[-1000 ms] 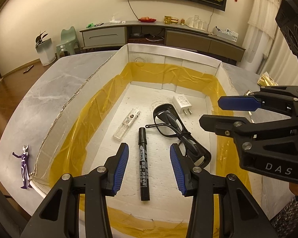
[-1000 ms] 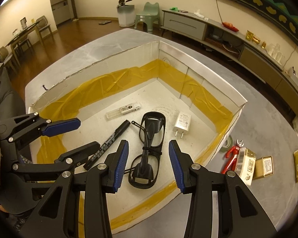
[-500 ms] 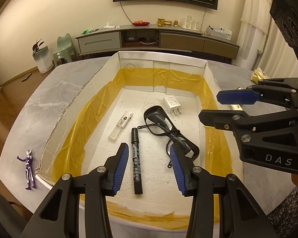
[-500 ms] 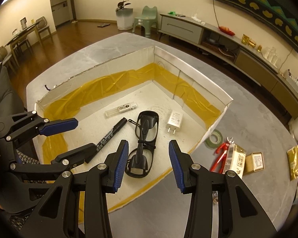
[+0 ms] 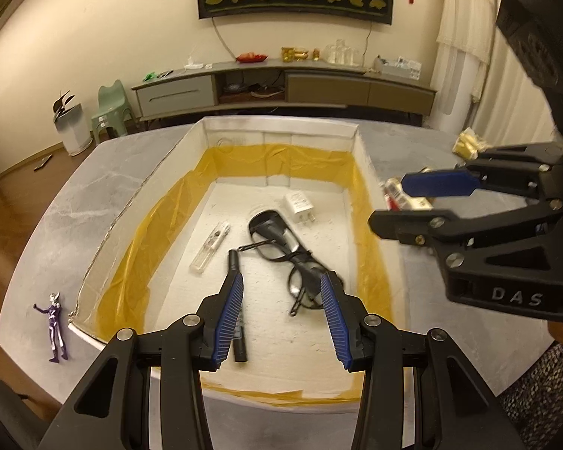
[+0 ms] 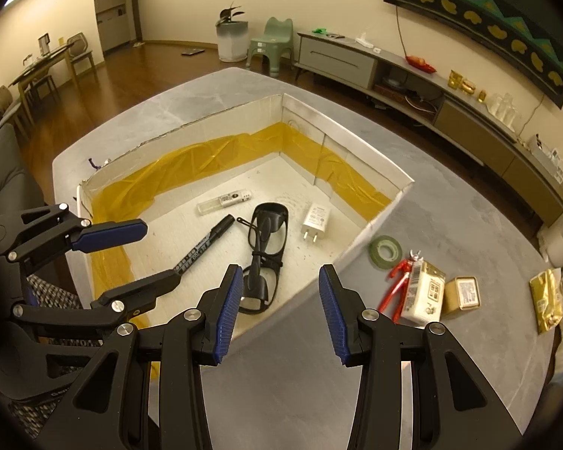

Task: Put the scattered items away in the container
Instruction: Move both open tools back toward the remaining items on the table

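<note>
A white foam box [image 5: 281,129] [image 6: 360,153] lined with yellow tape holds black glasses [image 5: 281,242] [image 6: 266,247], a black marker [image 5: 233,262] [image 6: 202,247], a clear tube [image 5: 211,243] [image 6: 225,200] and a white charger [image 5: 299,205] [image 6: 315,221]. My left gripper [image 5: 281,315] hangs open over the box's near end, empty. My right gripper [image 6: 277,311] [image 5: 390,202] is open and empty above the box's right corner. Outside lie a purple figure [image 5: 54,324], green tape roll [image 6: 385,249], red figure [image 6: 398,285], white packet [image 6: 422,292] and small tin [image 6: 465,292].
The box sits on a grey marble table [image 5: 94,195] [image 6: 450,225]. A gold packet [image 6: 548,300] lies at the table's right edge. A long sideboard [image 5: 281,90], a green stool [image 5: 109,108] and a bin with a plant stand behind.
Both grippers have pulled back and up from the box, so it looks smaller. The right gripper has swung toward the box's right corner, bringing the tape roll and packets into its view.
</note>
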Demonstrator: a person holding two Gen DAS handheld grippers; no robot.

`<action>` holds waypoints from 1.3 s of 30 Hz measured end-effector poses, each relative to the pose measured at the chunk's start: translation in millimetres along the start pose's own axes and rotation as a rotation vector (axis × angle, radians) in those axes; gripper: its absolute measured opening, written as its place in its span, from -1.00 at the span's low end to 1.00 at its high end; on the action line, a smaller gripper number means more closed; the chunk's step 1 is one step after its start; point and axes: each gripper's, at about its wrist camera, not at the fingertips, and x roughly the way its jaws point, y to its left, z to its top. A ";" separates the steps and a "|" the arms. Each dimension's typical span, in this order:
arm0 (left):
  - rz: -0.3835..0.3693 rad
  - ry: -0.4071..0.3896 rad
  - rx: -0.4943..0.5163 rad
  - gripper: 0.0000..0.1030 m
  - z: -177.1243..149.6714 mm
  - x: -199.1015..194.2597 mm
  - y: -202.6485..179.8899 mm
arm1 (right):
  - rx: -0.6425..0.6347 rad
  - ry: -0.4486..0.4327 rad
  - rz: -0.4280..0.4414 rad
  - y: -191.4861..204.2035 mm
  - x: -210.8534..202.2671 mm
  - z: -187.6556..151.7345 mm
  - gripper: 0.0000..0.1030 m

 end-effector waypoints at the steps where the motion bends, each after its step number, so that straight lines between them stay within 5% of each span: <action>1: -0.006 -0.017 0.002 -0.13 0.9 -3.5 -2.3 | 0.009 -0.007 0.011 -2.1 -3.4 -1.8 -0.12; 21: -0.124 -0.155 0.164 -0.13 7.3 -20.9 -89.0 | 0.120 -0.060 0.030 -50.9 -55.5 -47.9 -0.12; 39: -0.257 -0.030 0.143 -0.13 10.7 47.7 -140.5 | 0.331 0.007 -0.088 -165.5 -43.7 -114.8 -0.12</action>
